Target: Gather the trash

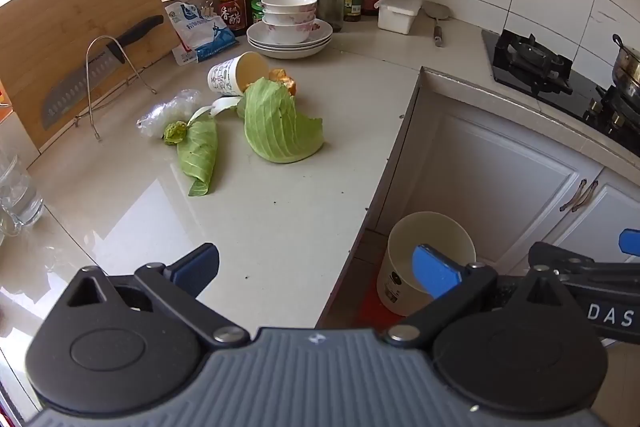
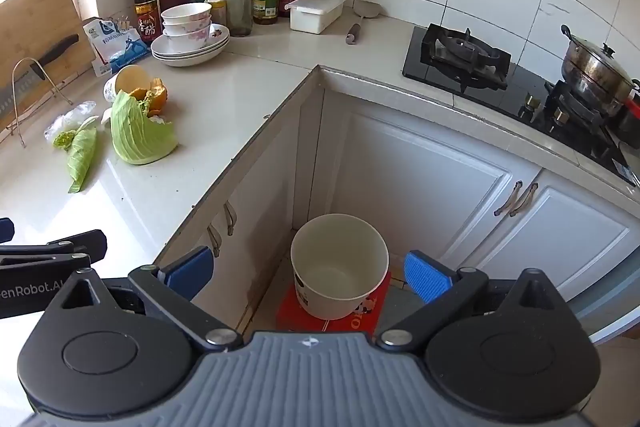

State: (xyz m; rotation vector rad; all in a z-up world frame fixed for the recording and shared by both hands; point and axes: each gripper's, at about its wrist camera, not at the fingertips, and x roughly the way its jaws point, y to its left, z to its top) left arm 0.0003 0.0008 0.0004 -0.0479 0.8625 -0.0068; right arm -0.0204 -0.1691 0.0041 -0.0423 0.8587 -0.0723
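Both claws are spread wide and hold nothing: the left gripper (image 1: 316,269) hovers over the countertop (image 1: 280,219), the right gripper (image 2: 308,273) over the white bin (image 2: 340,267) on the floor. From the left claw, the trash lies at twelve o'clock: a big cabbage leaf (image 1: 276,123), a rolled leaf (image 1: 198,151) at eleven, a tipped paper cup (image 1: 236,73), orange peel (image 1: 286,81), a crumpled plastic bag (image 1: 168,111). All look light; the leaves seem limp and likely best pinched at a thick rib or fold, and the cup should crush easily
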